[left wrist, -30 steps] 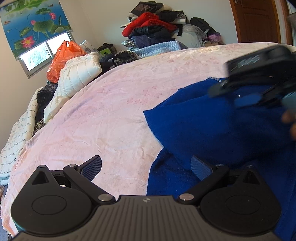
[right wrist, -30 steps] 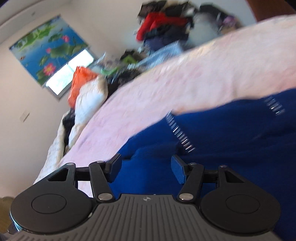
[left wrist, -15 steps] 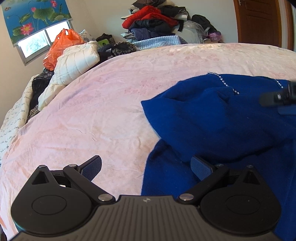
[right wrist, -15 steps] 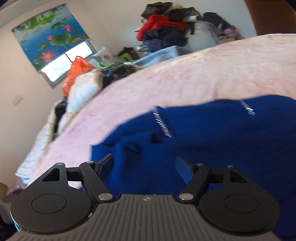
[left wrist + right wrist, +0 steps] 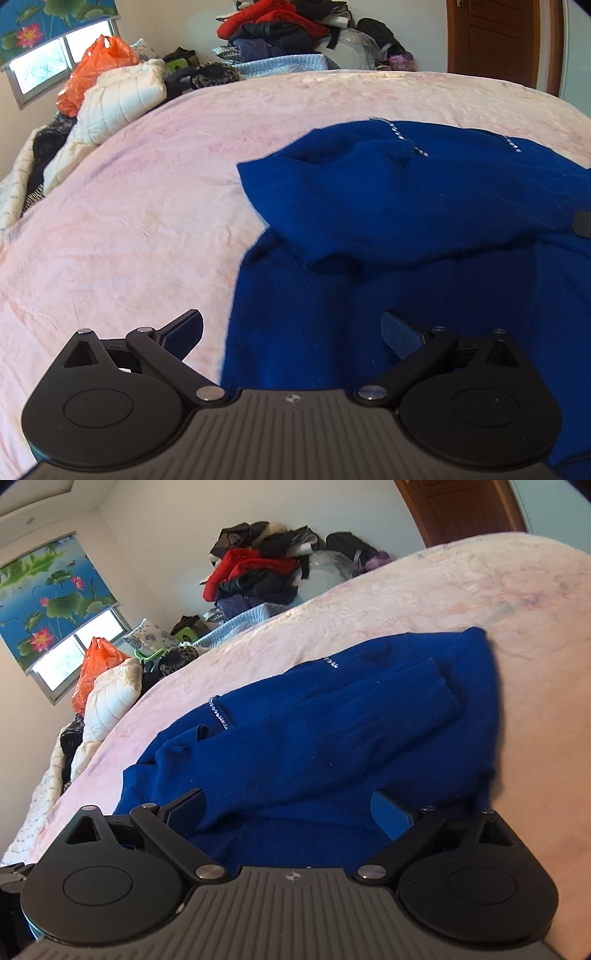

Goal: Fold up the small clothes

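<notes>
One blue sweater (image 5: 424,229) is seen lying on the pink bed (image 5: 147,206), toward its right side in the left view, with a sleeve or side panel already folded over the body. The right claw (image 5: 288,808) was pinched nearer together a second ago over the fabric; its jaws are now opening wide, and cloth lies beneath them but nothing is gripped, so the folded part is judged to have been released and laid down. The right claw has also been pulled well back from the garment: only a dark sliver at the right edge of the left view may be its tip. The left claw (image 5: 291,328) is spread open and empty, hovering over the sweater's near-left edge, little moved. One fold is judged done; the next is likely to need the left edge or hem picked up. Counted: one sweater, two claws, two rhinestone strips (image 5: 406,138) on the sweater, one orange bag (image 5: 92,70), one white padded jacket (image 5: 118,99), one clothes pile (image 5: 280,29) against the far wall, one door (image 5: 495,40).
</notes>
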`<action>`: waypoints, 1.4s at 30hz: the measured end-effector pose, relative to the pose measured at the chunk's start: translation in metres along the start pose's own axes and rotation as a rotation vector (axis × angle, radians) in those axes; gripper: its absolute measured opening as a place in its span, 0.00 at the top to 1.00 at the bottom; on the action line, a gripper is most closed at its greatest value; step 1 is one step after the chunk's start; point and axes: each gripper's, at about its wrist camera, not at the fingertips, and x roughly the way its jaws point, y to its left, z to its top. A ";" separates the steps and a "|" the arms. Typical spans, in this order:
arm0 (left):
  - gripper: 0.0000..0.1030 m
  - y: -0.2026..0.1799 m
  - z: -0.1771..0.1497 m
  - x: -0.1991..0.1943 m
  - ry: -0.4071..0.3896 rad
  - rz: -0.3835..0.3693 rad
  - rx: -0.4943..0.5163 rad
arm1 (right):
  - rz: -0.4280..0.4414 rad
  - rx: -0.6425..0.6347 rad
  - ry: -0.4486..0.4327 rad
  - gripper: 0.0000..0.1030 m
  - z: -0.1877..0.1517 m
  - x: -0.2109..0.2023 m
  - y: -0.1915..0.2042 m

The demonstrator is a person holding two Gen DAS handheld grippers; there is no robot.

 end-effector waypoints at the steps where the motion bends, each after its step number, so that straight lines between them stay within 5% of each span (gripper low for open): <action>1: 0.00 0.000 -0.005 -0.001 0.001 -0.019 0.000 | -0.025 -0.010 0.001 0.03 -0.005 -0.005 0.002; 4: 0.00 0.001 -0.023 0.001 0.003 -0.070 0.000 | -0.082 -0.104 0.014 0.01 -0.021 -0.016 0.009; 13: 0.00 0.003 -0.060 -0.006 -0.175 -0.086 -0.052 | -0.313 -0.409 0.043 0.00 -0.063 -0.016 0.051; 42: 0.00 0.001 -0.060 -0.008 -0.180 -0.069 -0.036 | -0.306 -0.403 0.044 0.00 -0.064 -0.014 0.050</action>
